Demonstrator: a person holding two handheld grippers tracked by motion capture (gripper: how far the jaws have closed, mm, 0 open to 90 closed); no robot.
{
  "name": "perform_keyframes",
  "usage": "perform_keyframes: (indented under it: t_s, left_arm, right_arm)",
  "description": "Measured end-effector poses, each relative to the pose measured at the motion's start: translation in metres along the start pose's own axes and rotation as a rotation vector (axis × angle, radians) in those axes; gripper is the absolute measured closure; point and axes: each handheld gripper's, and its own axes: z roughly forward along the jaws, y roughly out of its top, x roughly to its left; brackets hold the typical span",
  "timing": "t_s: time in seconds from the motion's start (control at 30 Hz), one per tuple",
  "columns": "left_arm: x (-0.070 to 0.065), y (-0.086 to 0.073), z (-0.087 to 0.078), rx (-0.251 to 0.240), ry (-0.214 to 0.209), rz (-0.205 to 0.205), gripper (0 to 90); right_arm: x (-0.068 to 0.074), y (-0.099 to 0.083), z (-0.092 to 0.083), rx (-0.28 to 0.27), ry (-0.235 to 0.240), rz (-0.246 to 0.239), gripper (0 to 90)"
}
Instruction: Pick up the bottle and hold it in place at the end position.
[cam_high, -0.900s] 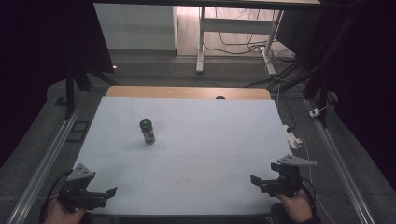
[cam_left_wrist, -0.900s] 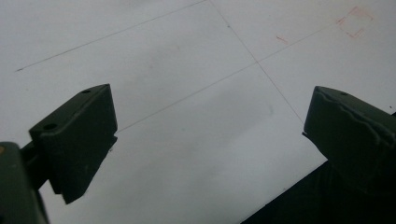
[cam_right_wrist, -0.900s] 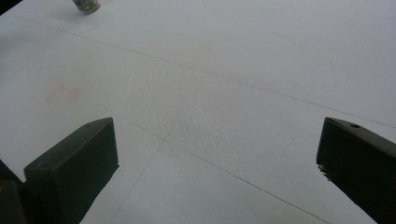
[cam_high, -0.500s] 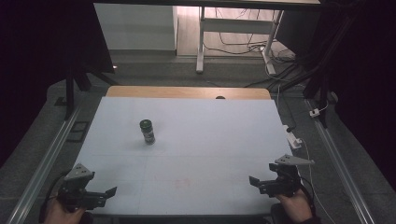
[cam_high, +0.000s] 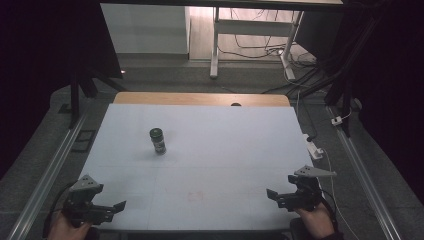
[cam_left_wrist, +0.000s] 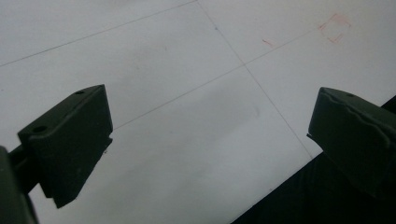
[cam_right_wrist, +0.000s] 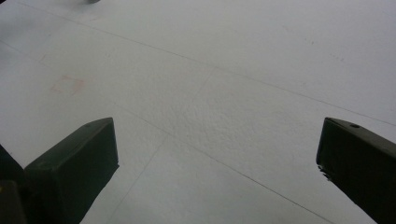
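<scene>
- The can (cam_high: 158, 140) stands upright on the white worktop (cam_high: 230, 150), left of centre and toward the far half, with nothing touching it. I take it as the thing I am here to pick up, since nothing else stands on the sheet.
- It is dark with a paler band round the body. There may be a label, but it is too small for me to read any brand or writing.
- Standing clear and alone, it leaves room for jaws to come in from either side, which I judge is why it is set there.
- My left gripper (cam_high: 116, 206) sits at the near left corner, well apart from the can. In the left gripper view its jaws are spread wide with only bare sheet between them.
- My right gripper (cam_high: 273, 194) sits at the near right edge, even farther from the can. Its jaws are also spread wide and hold nothing.
- Both hover low over the near edge, which I read as a ready pose.
- A faint red square (cam_high: 195, 195) is drawn on the sheet between the grippers, possibly a placement mark. It carries no letters.
</scene>
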Motion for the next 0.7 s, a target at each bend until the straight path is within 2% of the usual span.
perform_keyframes:
  t_s: [0.17, 0.57, 0.7]
  left_arm:
    - [-0.0013, 0.0007, -0.0008, -0.029, -0.014, 0.006, 0.0]
    - [-0.0008, 0.0026, -0.0010, -0.043, -0.009, 0.006, 0.0]
    - [-0.0009, 0.0063, -0.0008, -0.059, -0.011, 0.022, 0.0]
  right_arm:
    - [0.0002, 0.0001, 0.0002, 0.001, 0.004, -0.005, 0.0]
    - [0.0004, 0.0002, 0.0006, 0.005, 0.008, -0.009, 0.0]
    - [0.0003, 0.0002, 0.0007, 0.006, 0.009, -0.010, 0.0]
